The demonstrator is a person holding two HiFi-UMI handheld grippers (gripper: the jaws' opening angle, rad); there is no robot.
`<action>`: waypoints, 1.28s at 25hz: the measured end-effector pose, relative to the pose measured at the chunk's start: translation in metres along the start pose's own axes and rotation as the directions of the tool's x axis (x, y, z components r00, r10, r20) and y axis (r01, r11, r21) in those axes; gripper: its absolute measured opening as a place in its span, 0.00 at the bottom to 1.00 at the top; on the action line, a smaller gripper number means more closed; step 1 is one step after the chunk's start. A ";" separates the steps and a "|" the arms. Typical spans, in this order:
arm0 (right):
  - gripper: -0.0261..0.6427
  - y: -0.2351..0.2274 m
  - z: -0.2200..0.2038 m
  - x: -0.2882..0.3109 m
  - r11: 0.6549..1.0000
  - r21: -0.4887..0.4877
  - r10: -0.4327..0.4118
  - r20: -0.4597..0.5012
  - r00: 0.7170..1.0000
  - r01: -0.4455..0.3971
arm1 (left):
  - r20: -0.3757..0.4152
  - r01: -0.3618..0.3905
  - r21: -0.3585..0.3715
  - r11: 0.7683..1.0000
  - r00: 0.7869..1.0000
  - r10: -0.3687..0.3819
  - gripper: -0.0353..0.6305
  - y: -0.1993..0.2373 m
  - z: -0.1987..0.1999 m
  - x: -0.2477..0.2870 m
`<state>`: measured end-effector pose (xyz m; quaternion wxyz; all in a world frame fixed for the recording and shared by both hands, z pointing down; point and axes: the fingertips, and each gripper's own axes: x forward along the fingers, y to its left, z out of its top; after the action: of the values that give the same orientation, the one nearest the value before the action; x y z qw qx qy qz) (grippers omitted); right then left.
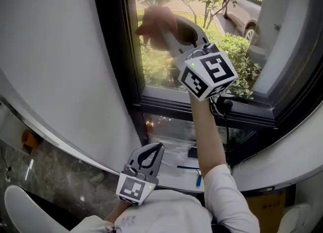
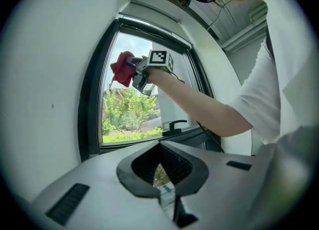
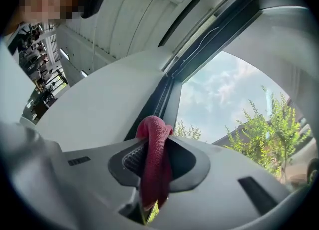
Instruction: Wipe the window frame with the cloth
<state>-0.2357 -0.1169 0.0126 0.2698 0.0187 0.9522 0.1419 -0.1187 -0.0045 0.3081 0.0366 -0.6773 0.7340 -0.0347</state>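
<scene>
Currently the right tool (image 1: 170,31) is clamped on the red cloth (image 3: 155,161), which bunches above the jaws and hangs in a fold between them. It is held high at the window's upper left, with the cloth close to the dark left upright of the window frame (image 1: 113,45). Whether the cloth actually touches the frame I cannot tell. The left tool (image 1: 150,156) sits low near the person's body, jaws together with nothing in them. To wipe well, I judge the bunched end should be pressed squarely onto the upright and drawn along it in one steady line. The grip needs to be firm so the fold does not slip out, and the hard jaw tips should be kept off the glass.
</scene>
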 end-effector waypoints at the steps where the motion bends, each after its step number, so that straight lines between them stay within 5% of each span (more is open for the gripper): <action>1: 0.17 -0.001 0.000 0.010 1.000 0.004 0.005 0.001 1.000 -0.005 | -0.001 -0.004 -0.002 1.000 1.000 0.004 0.07 0.002 0.000 -0.001; 12: 0.16 -0.008 0.004 0.084 0.997 0.070 0.038 0.069 0.997 -0.043 | 0.021 -0.036 -0.045 0.998 0.999 0.037 0.07 0.024 -0.002 -0.009; 32: 0.16 0.004 0.008 0.091 0.998 0.052 0.038 0.117 0.992 -0.045 | -0.016 -0.019 -0.070 0.997 1.000 0.018 0.07 0.041 -0.019 -0.005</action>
<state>-0.3098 -0.1004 -0.0392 0.3208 0.0540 0.9379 0.1202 -0.1605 0.0037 0.3230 0.0076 -0.6712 0.7411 -0.0137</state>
